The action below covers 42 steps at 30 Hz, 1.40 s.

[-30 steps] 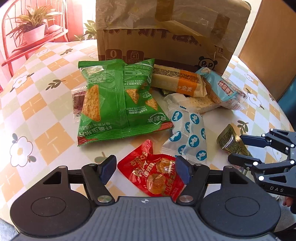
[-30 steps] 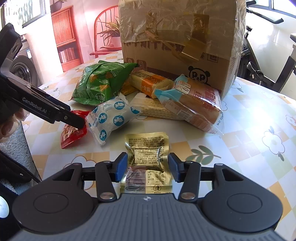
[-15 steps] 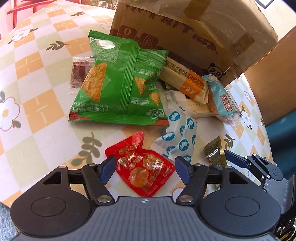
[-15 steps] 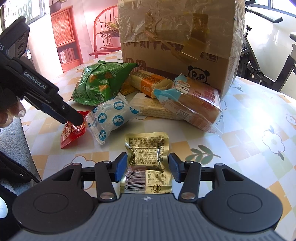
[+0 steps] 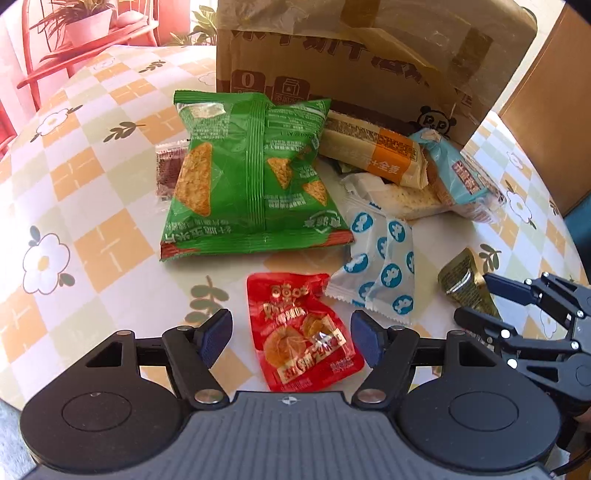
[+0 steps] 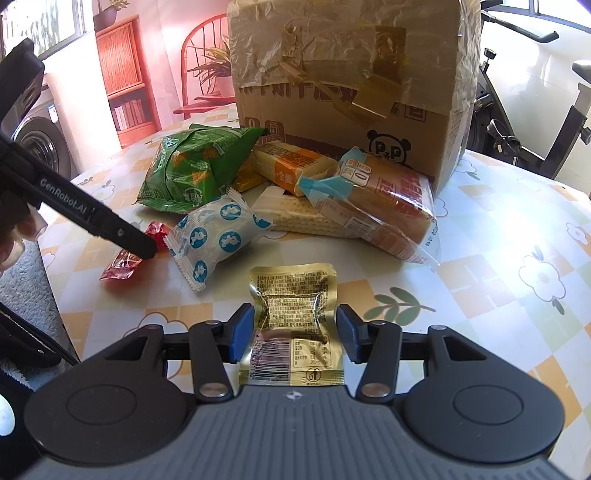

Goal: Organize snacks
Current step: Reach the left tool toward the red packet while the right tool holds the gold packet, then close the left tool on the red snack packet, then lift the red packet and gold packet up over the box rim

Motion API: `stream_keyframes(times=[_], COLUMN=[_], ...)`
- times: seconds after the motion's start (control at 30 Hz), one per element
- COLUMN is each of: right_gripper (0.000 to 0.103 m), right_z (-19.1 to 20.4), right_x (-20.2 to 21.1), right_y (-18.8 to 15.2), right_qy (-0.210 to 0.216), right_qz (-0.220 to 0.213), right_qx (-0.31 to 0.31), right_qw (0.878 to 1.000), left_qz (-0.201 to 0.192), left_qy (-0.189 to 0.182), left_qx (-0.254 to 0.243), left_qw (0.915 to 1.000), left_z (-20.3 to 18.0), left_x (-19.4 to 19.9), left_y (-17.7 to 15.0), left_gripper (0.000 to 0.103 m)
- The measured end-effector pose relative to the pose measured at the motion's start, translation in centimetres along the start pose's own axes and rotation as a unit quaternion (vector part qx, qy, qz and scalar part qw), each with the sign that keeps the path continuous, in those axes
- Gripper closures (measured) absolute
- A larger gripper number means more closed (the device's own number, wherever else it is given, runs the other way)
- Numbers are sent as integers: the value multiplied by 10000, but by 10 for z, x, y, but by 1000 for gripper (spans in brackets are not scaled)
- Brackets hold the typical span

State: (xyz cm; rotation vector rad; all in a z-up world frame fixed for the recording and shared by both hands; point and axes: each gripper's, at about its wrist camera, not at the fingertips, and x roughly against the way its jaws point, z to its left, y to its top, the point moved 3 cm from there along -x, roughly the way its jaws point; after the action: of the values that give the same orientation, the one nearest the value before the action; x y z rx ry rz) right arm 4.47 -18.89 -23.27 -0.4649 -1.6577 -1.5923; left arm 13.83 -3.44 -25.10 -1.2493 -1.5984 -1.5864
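Note:
Snacks lie on a flowered tablecloth in front of a cardboard box point(image 5: 369, 62). My left gripper point(image 5: 291, 338) is open, its fingers on either side of a red packet point(image 5: 303, 332) on the table. My right gripper point(image 6: 293, 334) is open around a gold packet point(image 6: 293, 306), pads close to its sides. Behind lie a green chip bag point(image 5: 251, 173), a white packet with blue dots point(image 5: 380, 269), an orange and white bar point(image 5: 373, 151), crackers point(image 5: 410, 199) and a blue-wrapped bread point(image 6: 380, 199). The right gripper shows in the left wrist view point(image 5: 476, 299).
A small dark red packet point(image 5: 168, 170) lies left of the green bag. A red chair with a plant point(image 5: 74, 33) stands beyond the table. An exercise bike point(image 6: 524, 110) is at the far right. The table edge is near, on the left in the right wrist view.
My left gripper tilted down over the red packet, then levelled back; the packet now sits straighter between the fingers. The right gripper has barely moved.

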Motion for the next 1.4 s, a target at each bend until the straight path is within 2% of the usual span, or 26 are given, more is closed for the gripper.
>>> stream_keyframes(times=[0.17, 0.37, 0.43, 0.47, 0.5, 0.53, 0.67, 0.73, 0.97, 1.1, 1.17, 1.4], right_gripper=[52, 52, 52, 52, 52, 52, 52, 52, 57, 57, 57, 57], right_z=[0, 0, -1, -1, -1, -1, -2, -2, -2, -4, -5, -5], right_x=[0, 1, 1, 1, 1, 1, 2, 2, 8, 12, 14, 23], right_y=[0, 0, -1, -1, -1, -1, -1, -1, -1, -1, -1, 6], right_qy=[-10, -22, -18, -16, -15, -14, -9, -9, -32, -76, -102, -147], right_qz=[-6, -19, -25, -29, -31, -35, -41, -40, -98, -152, -161, -389], right_qx=[-3, -36, -41, -46, -50, -55, -71, -68, -79, -110, -135, -67], right_qw=[10000, 10000, 10000, 10000, 10000, 10000, 10000, 10000, 9999, 9998, 9997, 9991], left_qz=[-22, -110, -107, -131, -183, -247, -289, -292, -455, -370, -415, -1018], left_qy=[71, 628, 668, 679, 697, 702, 612, 462, 417, 5, -25, -101], left_qx=[224, -197, -296, -267, -219, -190, -101, 75, 45, -302, -518, -889], left_qw=[9997, 9978, 9973, 9972, 9972, 9970, 9977, 9985, 9981, 9989, 9978, 9908], left_z=[0, -10, -10, -8, -5, -2, 7, 12, 12, 1, -7, -20], left_x=[-7, -12, -12, -11, -8, -6, -2, 1, 15, 18, 19, 38], left_y=[3, -1, -2, -2, -2, -2, -3, -4, -2, -6, -11, -10], left_gripper=[26, 26, 26, 31, 43, 49, 61, 61, 62, 62, 62, 62])
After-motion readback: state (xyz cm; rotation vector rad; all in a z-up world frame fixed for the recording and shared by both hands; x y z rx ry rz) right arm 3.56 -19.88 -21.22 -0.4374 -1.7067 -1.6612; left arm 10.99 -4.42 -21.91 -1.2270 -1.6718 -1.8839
